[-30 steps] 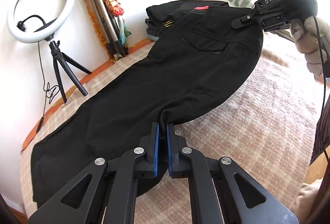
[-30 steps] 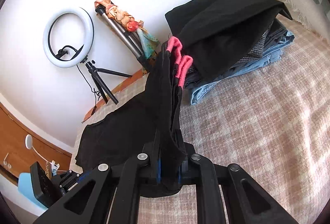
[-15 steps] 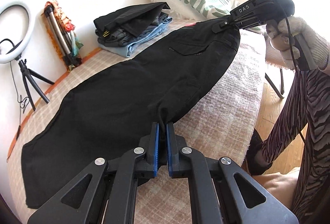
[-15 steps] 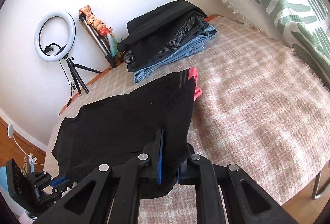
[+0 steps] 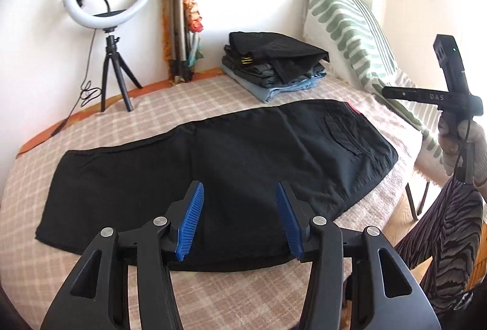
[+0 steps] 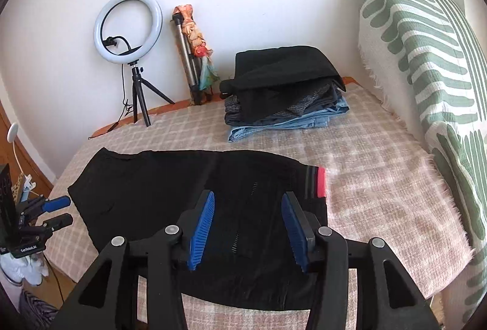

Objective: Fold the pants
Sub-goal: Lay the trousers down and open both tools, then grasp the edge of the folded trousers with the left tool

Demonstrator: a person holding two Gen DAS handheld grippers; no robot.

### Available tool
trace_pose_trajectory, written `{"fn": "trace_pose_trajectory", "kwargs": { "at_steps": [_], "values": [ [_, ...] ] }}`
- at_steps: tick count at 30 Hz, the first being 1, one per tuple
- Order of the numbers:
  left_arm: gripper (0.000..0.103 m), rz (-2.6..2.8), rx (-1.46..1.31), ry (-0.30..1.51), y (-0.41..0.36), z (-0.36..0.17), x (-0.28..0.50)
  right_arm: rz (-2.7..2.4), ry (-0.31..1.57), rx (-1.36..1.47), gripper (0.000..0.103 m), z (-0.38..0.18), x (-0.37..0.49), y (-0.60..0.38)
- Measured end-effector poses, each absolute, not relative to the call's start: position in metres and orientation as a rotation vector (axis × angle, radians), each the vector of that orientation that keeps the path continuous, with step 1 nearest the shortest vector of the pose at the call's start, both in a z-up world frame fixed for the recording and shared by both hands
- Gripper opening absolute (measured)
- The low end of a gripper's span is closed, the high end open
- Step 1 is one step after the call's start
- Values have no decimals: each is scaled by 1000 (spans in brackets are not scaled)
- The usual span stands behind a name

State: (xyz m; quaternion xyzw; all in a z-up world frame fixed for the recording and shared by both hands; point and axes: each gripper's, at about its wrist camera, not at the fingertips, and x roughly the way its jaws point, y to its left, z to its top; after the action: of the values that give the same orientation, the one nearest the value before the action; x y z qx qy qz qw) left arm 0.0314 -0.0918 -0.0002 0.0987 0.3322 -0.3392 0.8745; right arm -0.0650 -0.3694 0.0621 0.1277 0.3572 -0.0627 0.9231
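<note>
Black pants [image 5: 213, 159] lie flat on the checked bed cover, folded lengthwise, legs to the left and waistband with a red tab [image 5: 353, 109] to the right. My left gripper [image 5: 239, 193] is open and empty, just above the pants' near edge. In the right wrist view the pants [image 6: 170, 178] lie flat with the red tab [image 6: 321, 181] at the right; my right gripper [image 6: 248, 205] is open and empty above the waist end. The right gripper also shows in the left wrist view [image 5: 386, 92], and the left gripper in the right wrist view [image 6: 62, 210].
A stack of folded clothes [image 5: 277, 65] sits at the back of the bed [image 5: 182, 95]. A green-patterned pillow [image 5: 350, 35] leans at the right. A ring light on a tripod [image 5: 109, 4] and a folded tripod [image 5: 179, 35] stand by the wall. The bed edge is near me.
Both grippers were shut on the pants and held them up. The pants now lie flat on the bed, and both grippers have opened and let go.
</note>
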Motion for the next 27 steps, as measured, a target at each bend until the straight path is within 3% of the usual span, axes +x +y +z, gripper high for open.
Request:
{"fn": "trace_pose_trajectory", "kwargs": {
  "at_steps": [13,27],
  "values": [
    [68,-242,-248,861,92,-34,128,313,909,21,44,9,40,-207],
    [68,-107,-538,1010,155,-90,176,469,1063,-57,40,-50,86,-126]
  ]
}}
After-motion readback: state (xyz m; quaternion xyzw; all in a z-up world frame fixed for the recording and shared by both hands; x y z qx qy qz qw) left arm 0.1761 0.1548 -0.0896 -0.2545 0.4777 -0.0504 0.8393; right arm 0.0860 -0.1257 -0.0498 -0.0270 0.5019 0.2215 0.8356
